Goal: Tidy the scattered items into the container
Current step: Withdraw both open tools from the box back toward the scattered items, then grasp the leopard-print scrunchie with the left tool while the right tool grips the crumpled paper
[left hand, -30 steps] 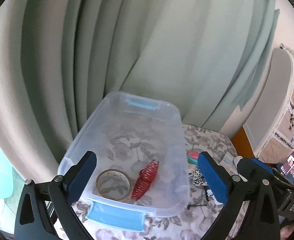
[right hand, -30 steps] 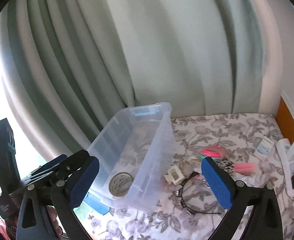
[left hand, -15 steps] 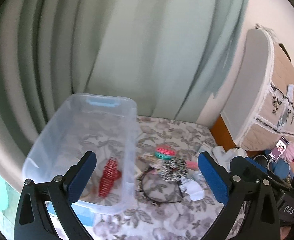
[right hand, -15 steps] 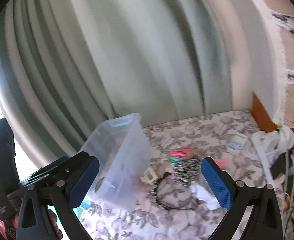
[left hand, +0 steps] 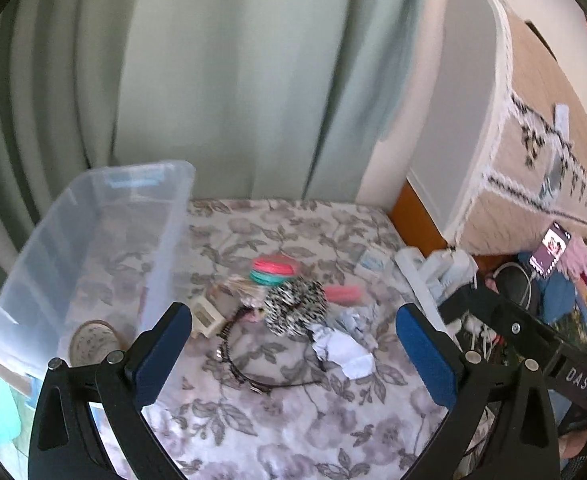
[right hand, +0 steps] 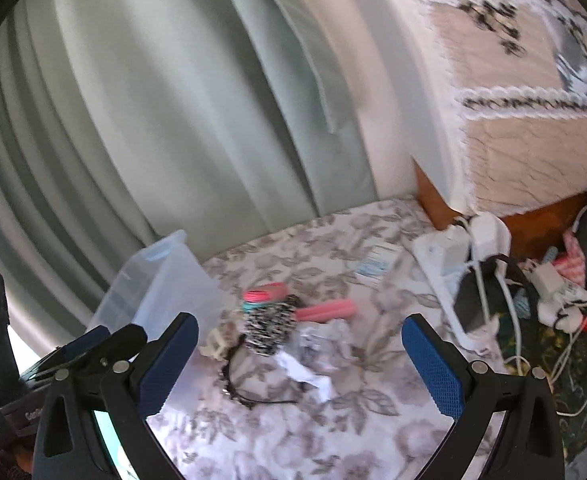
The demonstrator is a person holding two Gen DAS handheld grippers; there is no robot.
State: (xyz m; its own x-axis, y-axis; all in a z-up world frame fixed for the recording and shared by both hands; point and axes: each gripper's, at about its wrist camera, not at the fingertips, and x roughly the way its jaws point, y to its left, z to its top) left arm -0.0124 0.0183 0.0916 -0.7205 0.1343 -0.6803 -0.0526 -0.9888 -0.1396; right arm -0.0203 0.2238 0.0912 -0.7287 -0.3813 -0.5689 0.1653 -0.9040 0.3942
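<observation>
A clear plastic bin (left hand: 93,248) stands at the left on the floral cloth, with a tape roll (left hand: 91,342) inside; it also shows in the right wrist view (right hand: 161,280). Scattered beside it lie a black headband (left hand: 253,364), a black-and-white scrunchie (left hand: 295,312), pink and teal hair ties (left hand: 273,270), a pink roller (left hand: 343,293), crumpled white paper (left hand: 345,352) and a cream clip (left hand: 205,316). My left gripper (left hand: 293,354) is open and empty above the headband. My right gripper (right hand: 299,360) is open and empty above the same pile.
Green curtains hang behind. A white power strip (right hand: 449,252) with plugs and cables lies at the right edge, next to a wooden bed frame (left hand: 417,216). A small white packet (right hand: 377,262) lies near it. A phone (left hand: 551,248) lies among clutter at the far right.
Both grippers have swung right, from over the bin to over the scattered pile. Both stay open and empty. The red spiral item in the bin is out of sight.
</observation>
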